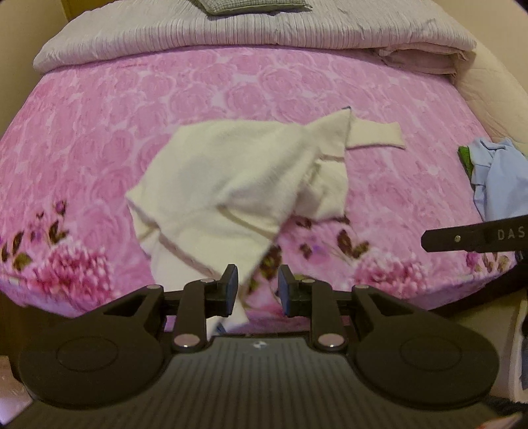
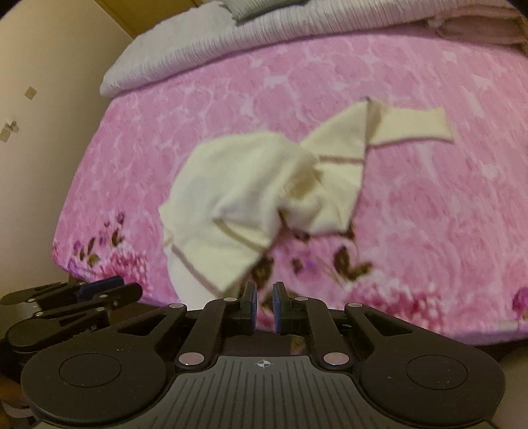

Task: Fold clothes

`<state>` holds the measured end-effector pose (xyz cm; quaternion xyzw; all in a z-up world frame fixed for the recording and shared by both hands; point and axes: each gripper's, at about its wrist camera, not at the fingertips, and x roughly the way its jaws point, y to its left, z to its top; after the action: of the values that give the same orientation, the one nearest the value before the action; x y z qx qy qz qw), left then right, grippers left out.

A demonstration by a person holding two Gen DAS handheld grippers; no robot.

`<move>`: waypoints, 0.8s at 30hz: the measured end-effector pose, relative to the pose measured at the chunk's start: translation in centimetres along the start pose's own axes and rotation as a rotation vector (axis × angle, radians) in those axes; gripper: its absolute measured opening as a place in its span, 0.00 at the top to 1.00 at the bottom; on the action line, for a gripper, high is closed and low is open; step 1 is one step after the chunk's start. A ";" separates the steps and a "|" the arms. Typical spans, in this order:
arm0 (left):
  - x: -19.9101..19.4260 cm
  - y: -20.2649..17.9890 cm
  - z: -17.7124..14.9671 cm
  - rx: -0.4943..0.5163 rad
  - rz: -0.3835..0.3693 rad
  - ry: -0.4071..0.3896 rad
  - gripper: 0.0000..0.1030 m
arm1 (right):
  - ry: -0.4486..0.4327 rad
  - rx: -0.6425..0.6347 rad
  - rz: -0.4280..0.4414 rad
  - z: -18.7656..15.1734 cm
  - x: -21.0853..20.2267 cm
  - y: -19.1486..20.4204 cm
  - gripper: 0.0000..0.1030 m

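Observation:
A cream knit garment (image 1: 237,184) lies crumpled on the pink floral bed cover (image 1: 99,138), one sleeve stretched out to the right. Its near hem hangs over the bed's front edge. It also shows in the right wrist view (image 2: 250,194). My left gripper (image 1: 258,290) is open and empty just in front of the hem; the cloth passes by its left finger without being pinched. My right gripper (image 2: 265,305) has its jaws a narrow gap apart with nothing between them, just short of the garment's near corner. The left gripper also shows at the left in the right wrist view (image 2: 95,290).
A folded grey quilt (image 1: 231,36) lies across the far end of the bed, with a grey checked item (image 1: 254,5) on top. A light blue garment (image 1: 498,175) with something green lies at the bed's right edge. A beige wall (image 2: 39,138) stands on the left.

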<state>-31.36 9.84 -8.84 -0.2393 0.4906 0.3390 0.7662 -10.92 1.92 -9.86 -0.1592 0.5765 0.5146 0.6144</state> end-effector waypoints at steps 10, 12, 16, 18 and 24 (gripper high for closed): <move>-3.4 -2.7 -2.4 0.016 0.023 -0.047 0.74 | -0.094 -0.080 0.047 -3.4 -3.8 -0.2 0.90; -3.7 -2.9 -2.6 0.017 0.026 -0.054 0.74 | -0.082 -0.075 0.027 -3.7 -3.7 -0.3 0.90; -4.1 -3.0 -2.9 0.016 0.030 -0.067 0.73 | -0.061 -0.066 -0.009 -4.4 -3.6 -0.6 0.90; -4.2 -3.1 -3.1 0.011 0.028 -0.070 0.73 | -0.058 -0.056 -0.005 -4.7 -3.8 -0.7 0.90; -4.7 -3.2 -3.6 0.005 0.029 -0.076 0.73 | -0.094 -0.079 0.003 -5.2 -4.9 -0.4 0.91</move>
<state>-32.43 3.92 -5.86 -0.2171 0.4653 0.3575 0.7801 -12.49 -4.53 -7.20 -0.1582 0.5265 0.5447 0.6333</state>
